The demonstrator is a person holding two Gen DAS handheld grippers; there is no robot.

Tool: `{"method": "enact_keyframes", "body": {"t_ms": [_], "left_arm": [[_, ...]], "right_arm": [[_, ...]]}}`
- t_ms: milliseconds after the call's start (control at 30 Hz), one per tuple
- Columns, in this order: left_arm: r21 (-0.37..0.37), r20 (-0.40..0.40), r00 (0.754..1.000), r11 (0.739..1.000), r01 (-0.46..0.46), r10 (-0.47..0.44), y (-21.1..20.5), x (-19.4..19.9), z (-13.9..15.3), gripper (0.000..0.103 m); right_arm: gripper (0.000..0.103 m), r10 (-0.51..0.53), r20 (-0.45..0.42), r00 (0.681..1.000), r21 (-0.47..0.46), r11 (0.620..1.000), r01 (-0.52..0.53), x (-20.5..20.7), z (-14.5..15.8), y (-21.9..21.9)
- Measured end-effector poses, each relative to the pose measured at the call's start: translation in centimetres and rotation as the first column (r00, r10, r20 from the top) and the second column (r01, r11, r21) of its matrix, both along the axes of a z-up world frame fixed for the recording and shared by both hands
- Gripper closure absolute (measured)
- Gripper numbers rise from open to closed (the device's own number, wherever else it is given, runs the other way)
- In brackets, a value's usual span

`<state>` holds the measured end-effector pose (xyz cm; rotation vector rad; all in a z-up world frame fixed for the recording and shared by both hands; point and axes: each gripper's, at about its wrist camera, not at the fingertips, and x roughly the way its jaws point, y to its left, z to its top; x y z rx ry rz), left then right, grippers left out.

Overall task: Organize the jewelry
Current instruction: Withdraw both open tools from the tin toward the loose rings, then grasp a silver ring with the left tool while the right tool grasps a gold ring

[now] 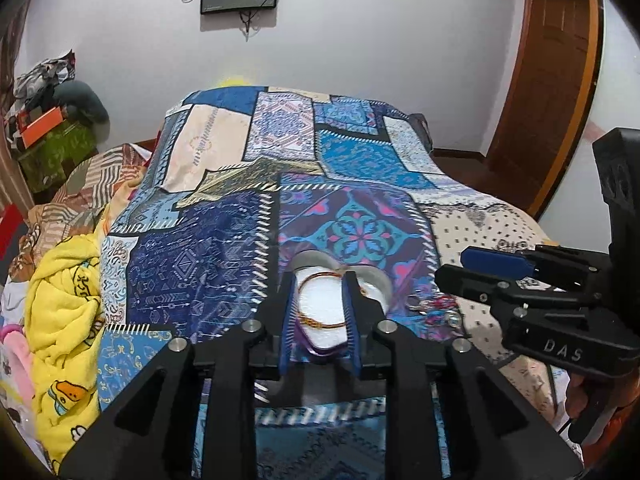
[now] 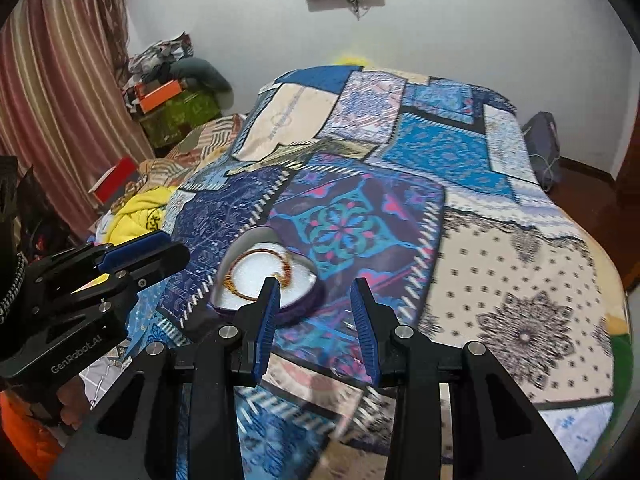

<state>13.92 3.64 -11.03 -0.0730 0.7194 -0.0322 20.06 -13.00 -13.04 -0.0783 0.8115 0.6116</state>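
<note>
I see an open purple jewelry box [image 2: 298, 307] with white lining lying on the bedspread, gold bangles [image 2: 244, 280] resting inside it.

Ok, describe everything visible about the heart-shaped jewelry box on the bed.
The heart-shaped jewelry box lies open-topped and flat on the patchwork bedspread. Its outer wall looks like dark purple velvet, its inside a white foam pad. A thin gold bangle and a fine chain rest on the pad. The left gripper hovers over it, fingers flanking the box; contact cannot be told.
</note>
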Motion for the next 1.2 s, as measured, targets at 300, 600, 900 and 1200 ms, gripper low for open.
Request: {"method": "enact_keyframes", "body": {"t_ms": [300,600,900,1200], "left_arm": [[-0.001,-0.019,0.999,0.999,0.044,-0.044,-3.4,-0.1,-0.1,0.063],[-0.067,-0.141,0.983,0.992,0.111,-0.119,-5.9,1.5,-3.8,0.063],[-0.103,-0.272,0.941,0.978,0.179,-0.201,-9.0,3.3,-8.6,0.063],[-0.026,-0.252,0.946,0.979,0.203,-0.203,-10.2,4.4,-9.9,0.083]], "right_arm": [[0.069,-0.094,-0.014,0.996,-0.01,0.996,0.093,0.4,-0.1,-5.0],[0.069,-0.109,-0.081,0.991,-0.075,0.992,0.103,0.9,-3.2,-7.3],[0.069,-0.096,-0.146,0.985,-0.077,0.993,0.085,1.0,-5.5,-8.1],[0.069,-0.026,-0.146,0.989,-0.086,0.996,0.014,0.9,-6.6,-6.7]]}}
